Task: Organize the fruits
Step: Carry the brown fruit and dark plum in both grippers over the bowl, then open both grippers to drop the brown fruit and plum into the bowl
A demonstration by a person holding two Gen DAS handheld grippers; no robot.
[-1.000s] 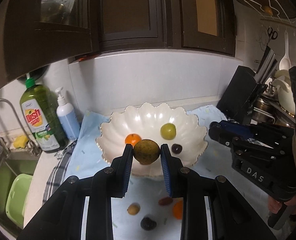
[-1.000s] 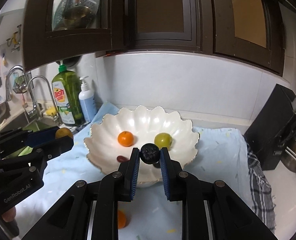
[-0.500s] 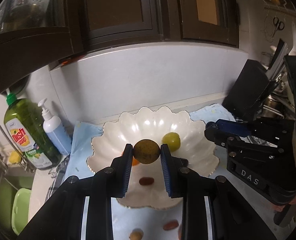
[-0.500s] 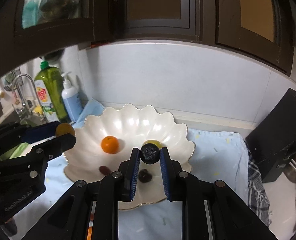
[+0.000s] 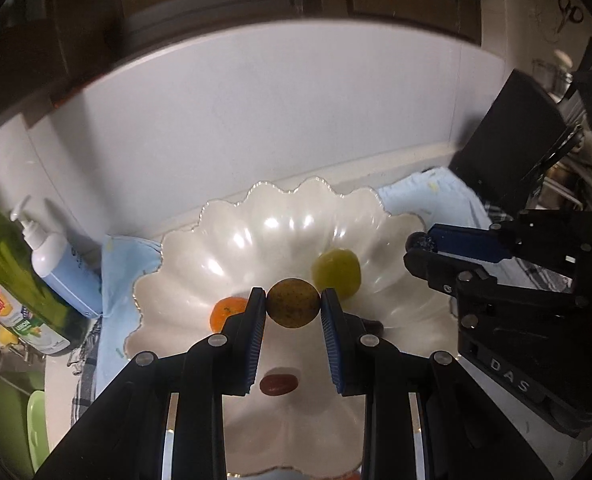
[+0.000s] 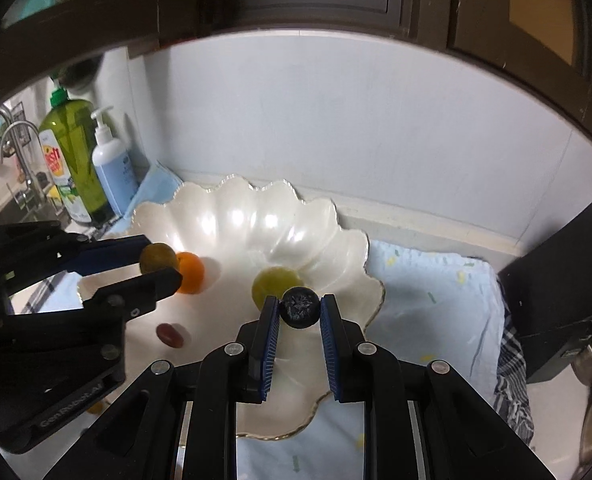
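The left gripper (image 5: 294, 307) stayed clamped on a speckled brown-green fruit (image 5: 294, 307), and the right gripper (image 6: 299, 307) stayed clamped on a small dark fruit (image 6: 299, 306). A second earlier both had hung short of the scalloped white bowl (image 5: 256, 216); now both were over it, with the bowl filling more of each view. In the bowl lay an orange fruit (image 6: 190, 267), a yellow-green fruit (image 6: 274, 280) and a dark red fruit (image 6: 170, 334). The loose fruits seen earlier on the blue cloth (image 6: 423, 280) in front of the bowl had dropped out of the left view. The green dish-soap bottle (image 6: 72, 160) and pump bottle (image 6: 110, 168) had slid toward the left edge.
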